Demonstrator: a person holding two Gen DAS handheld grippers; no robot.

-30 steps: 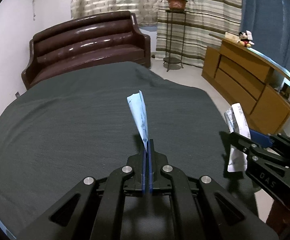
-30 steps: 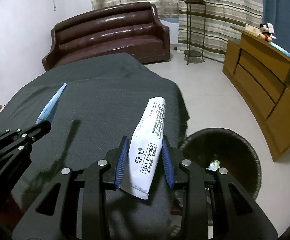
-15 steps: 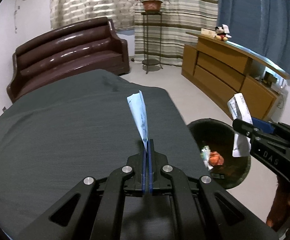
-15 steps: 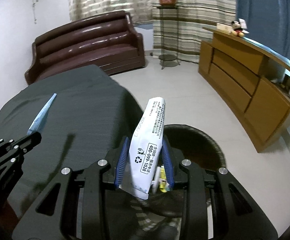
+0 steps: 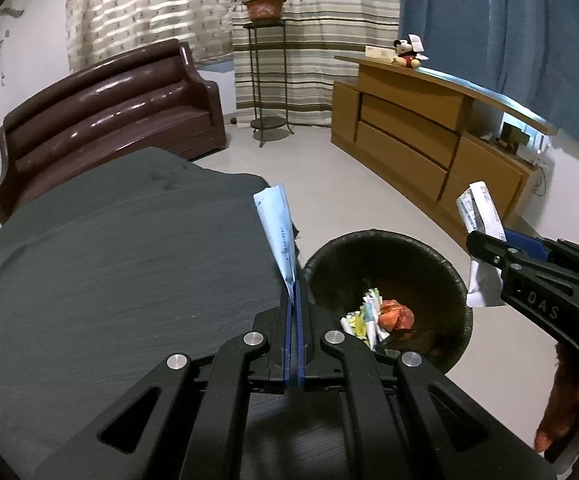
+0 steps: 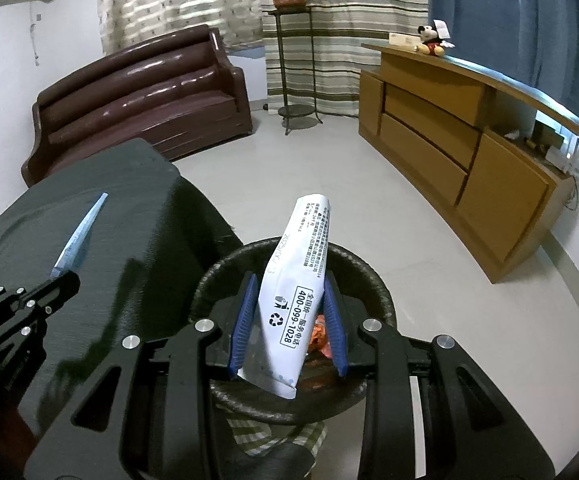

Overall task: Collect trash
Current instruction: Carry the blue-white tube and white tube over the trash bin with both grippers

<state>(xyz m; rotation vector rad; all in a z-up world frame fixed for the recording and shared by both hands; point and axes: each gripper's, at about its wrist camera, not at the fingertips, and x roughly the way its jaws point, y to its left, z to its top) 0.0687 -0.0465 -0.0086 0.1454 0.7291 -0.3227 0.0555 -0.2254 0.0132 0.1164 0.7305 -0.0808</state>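
Observation:
My left gripper [image 5: 294, 292] is shut on a thin pale blue wrapper [image 5: 276, 232] that stands up from its tips, at the table's right edge beside the bin. My right gripper [image 6: 289, 292] is shut on a white printed packet [image 6: 297, 276] and holds it directly above the dark round trash bin [image 6: 225, 268]. The bin [image 5: 441, 264] holds several wrappers and an orange crumpled piece [image 5: 397, 314]. The right gripper with its packet [image 5: 481, 216] shows at the right of the left wrist view. The left gripper [image 6: 65, 280] with the blue wrapper [image 6: 81, 236] shows at the left of the right wrist view.
A table with dark grey cloth [image 5: 109, 260] lies left of the bin. A brown leather sofa [image 5: 105, 112] stands behind it. A wooden sideboard [image 5: 429, 140] runs along the right wall. A plant stand [image 5: 267, 80] is by the curtains.
Both grippers have swung right, from over the table to the bin. The right gripper's packet is now over the bin opening. Both stay shut on their items.

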